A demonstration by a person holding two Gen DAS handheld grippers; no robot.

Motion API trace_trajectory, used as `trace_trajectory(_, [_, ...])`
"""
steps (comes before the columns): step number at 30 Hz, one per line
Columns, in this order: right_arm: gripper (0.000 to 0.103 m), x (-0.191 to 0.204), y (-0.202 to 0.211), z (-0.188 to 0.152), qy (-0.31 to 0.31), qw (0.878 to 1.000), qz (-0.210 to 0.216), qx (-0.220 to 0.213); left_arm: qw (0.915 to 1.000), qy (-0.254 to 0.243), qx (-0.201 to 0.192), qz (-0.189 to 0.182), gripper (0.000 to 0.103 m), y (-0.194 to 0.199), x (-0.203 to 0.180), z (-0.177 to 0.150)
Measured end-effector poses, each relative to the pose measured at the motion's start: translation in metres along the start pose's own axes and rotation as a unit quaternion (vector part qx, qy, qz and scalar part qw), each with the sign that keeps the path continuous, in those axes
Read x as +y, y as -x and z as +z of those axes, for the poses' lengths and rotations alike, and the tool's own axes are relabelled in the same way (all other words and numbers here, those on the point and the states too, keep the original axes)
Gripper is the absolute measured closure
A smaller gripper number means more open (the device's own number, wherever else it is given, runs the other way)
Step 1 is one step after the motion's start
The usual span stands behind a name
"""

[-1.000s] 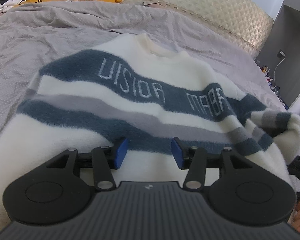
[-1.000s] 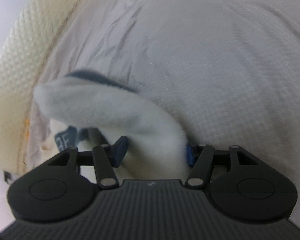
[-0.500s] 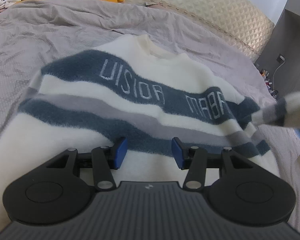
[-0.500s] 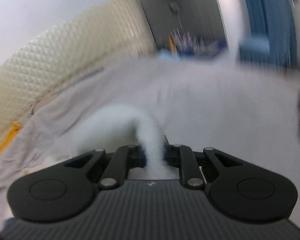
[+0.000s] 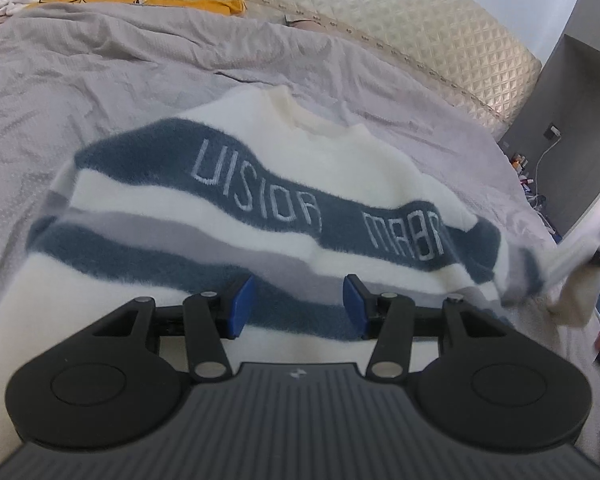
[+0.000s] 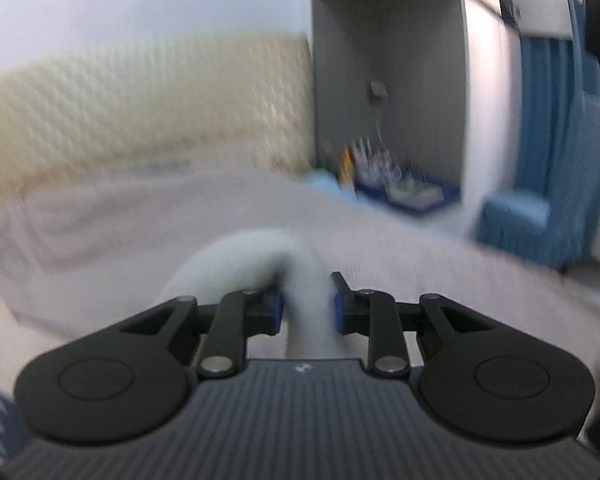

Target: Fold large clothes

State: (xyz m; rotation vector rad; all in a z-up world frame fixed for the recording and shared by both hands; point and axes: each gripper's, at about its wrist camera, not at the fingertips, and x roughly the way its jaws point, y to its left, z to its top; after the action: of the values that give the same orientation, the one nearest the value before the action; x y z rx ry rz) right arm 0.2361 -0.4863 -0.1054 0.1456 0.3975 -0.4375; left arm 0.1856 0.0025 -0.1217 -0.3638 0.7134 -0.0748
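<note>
Striped fuzzy sweater (image 5: 260,216), white with navy and grey bands and knitted lettering, spread front-up on the grey bedspread (image 5: 100,72), collar toward the far headboard (image 5: 420,28). Right sleeve (image 5: 572,264) lifted off the bed at the right edge, blurred; seen again in the right wrist view as a white loop of sleeve cloth (image 6: 304,300) pinched between blue pads. Right gripper (image 6: 306,312) closed narrow on that sleeve. Left gripper (image 5: 298,308) spread wide, empty, poised over the near hem. Step in hand, judged: drawing out the right sleeve for its fold. Next move likely calls for carrying the sleeve leftward across the chest and laying it flat, body kept from dragging. Yellow cloth (image 5: 148,0) and cables at far left.
</note>
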Motion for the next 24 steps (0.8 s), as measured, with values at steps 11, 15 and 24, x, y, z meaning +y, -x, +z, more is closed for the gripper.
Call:
trace_trajectory(11, [0.032, -0.039, 0.03, -0.037, -0.195, 0.968, -0.008, 0.158, 0.999, 0.029, 0.02, -0.028, 0.048, 0.004, 0.004, -0.005])
trace_trajectory(15, [0.029, -0.066, 0.056, -0.051, -0.372, 0.914, 0.045, 0.156, 0.9979, 0.045, 0.028, -0.037, 0.048, 0.007, 0.006, -0.009])
trace_trajectory(24, [0.021, -0.074, 0.033, -0.104, -0.629, 0.765, 0.075, 0.114, 0.9985, 0.042, 0.029, -0.019, 0.048, 0.002, 0.004, -0.015])
